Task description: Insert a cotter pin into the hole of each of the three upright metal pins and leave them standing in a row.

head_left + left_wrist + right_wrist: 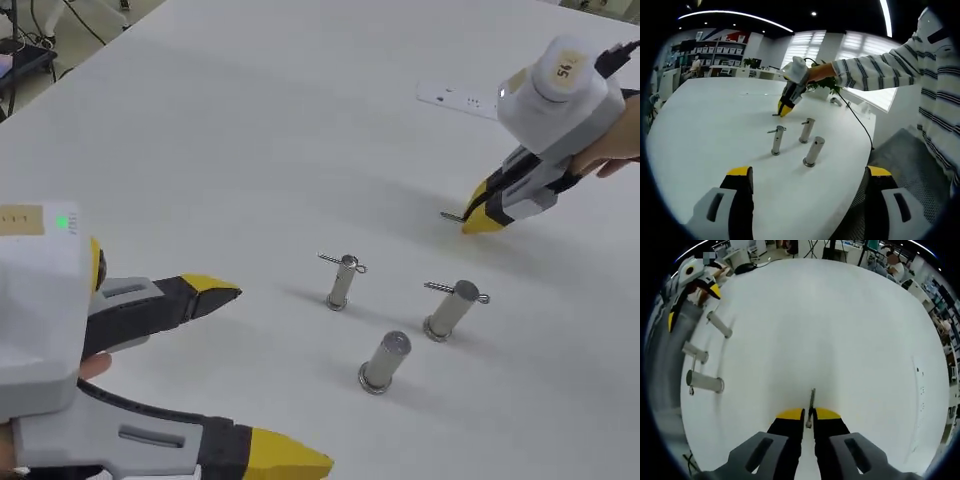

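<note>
**While the left gripper [265, 375] gapes, the right gripper [478, 221] pinches a loose cotter pin [452, 215]**

Where the right gripper hangs low over the white table [200, 150], its jaws are closed to a sliver on the loose cotter pin. The thin shank pokes forward from between the yellow tips. Whether the shank touches the table cannot be told. A hand [612, 150] holds this gripper, and a striped sleeve [875, 75] runs back from it in the left gripper view. A white power strip [455, 97] lies on the table beyond it.

Three metal pins stand upright between the two grippers, well apart from the right gripper's tips and off to the left in its own view. They form a loose cluster rather than one line. The far pin [342, 283] and the side pin [450, 310], the two nearer the right gripper, each carry a fitted cotter pin [342, 262] crosswise through the hole near the top. The bare pin [385, 362] stands nearest the left gripper.

The left gripper's jaws are spread wide and hold nothing. In its own view the bare pin stands just ahead, framed between the two yellow tips.
</note>
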### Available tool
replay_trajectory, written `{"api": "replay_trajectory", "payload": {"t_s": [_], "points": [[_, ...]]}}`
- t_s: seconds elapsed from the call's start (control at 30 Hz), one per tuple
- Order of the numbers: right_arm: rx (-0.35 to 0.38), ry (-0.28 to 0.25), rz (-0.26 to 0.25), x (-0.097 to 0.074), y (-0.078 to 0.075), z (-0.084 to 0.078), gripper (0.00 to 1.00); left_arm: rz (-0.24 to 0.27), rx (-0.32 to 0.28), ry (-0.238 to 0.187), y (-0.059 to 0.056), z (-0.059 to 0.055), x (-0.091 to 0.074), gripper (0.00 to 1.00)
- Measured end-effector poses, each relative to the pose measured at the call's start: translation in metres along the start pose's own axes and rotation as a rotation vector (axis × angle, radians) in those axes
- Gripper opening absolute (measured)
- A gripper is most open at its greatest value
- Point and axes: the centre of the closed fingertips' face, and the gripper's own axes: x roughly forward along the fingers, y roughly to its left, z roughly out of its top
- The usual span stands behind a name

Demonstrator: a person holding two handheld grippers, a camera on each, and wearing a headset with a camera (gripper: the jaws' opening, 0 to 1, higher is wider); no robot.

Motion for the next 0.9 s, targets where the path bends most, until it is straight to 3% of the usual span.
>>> {"api": "replay_trajectory", "payload": {"t_s": [0.27,0.43,0.6,0.9], "points": [[-0.052,0.066,-0.056,0.002,-0.004,0.0,0.05,0.013,-0.009,0.0,0.005,-0.003,-0.002,0.93],[0.016,0.057,-0.075,0.001,-0.007,-0.001,0.04,0.018,-0.007,0.017,0.006,-0.008,-0.004,0.92],[0.072,0.046,-0.091,0.0,-0.006,-0.002,0.03,0.035,-0.001,-0.004,0.009,-0.004,-0.006,0.92],[0.005,0.08,-0.13,-0.004,-0.005,-0.001,0.02,0.035,0.004,0.004,0.01,-0.003,-0.012,0.92]]}}
